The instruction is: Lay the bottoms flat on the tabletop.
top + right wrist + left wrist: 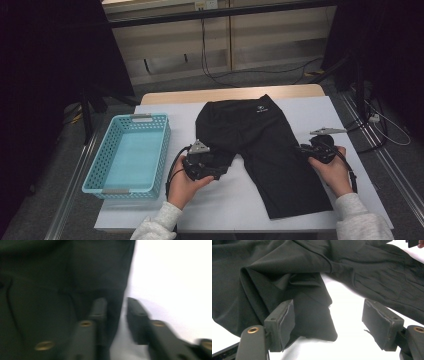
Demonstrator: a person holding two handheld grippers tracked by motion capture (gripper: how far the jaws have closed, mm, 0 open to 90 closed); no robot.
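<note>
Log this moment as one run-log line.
item: black shorts flat on white table | left gripper: open at folded leg | right gripper: nearly closed at outer edge, grip unclear | basket: beside

We see a pair of black shorts (260, 145) lying flat on the white-covered bench (310, 107), waistband away from us, with a small white logo near the waist. The two legs spread toward us; the one on our right lies smooth and long, reaching near the front edge. The one on our left is bunched and folded over itself (307, 302), its hem lifted into creases against the white surface.
</note>
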